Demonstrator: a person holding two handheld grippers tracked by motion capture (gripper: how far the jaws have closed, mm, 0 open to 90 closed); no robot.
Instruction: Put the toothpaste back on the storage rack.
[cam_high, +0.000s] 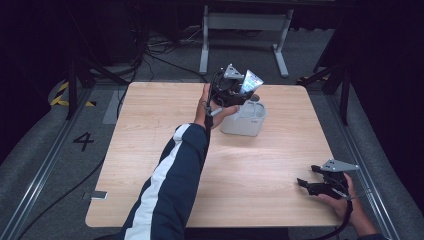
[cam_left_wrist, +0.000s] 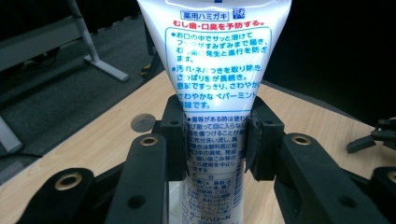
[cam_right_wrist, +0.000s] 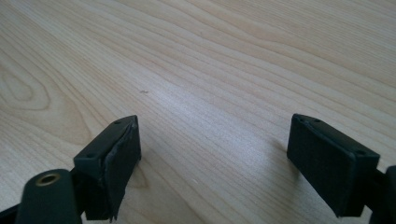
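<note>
A white toothpaste tube (cam_left_wrist: 215, 70) with blue and red Japanese print stands upright between the jaws of my left gripper (cam_left_wrist: 215, 140), which is shut on its lower part. From above, that left gripper (cam_high: 235, 92) holds the tube (cam_high: 251, 81) over the far middle of the table, just above a pale grey holder (cam_high: 245, 120) with open compartments. My right gripper (cam_high: 311, 184) rests low near the table's front right corner. Its jaws stand wide apart with nothing between them, and its fingertips (cam_right_wrist: 116, 158) hover over bare wood.
The wooden table (cam_high: 150, 150) has a round cable hole (cam_left_wrist: 143, 122) near its far edge. Beyond it stand a grey table frame (cam_high: 245, 30) and cables on the floor. A small dark object (cam_high: 96, 195) lies at the front left edge.
</note>
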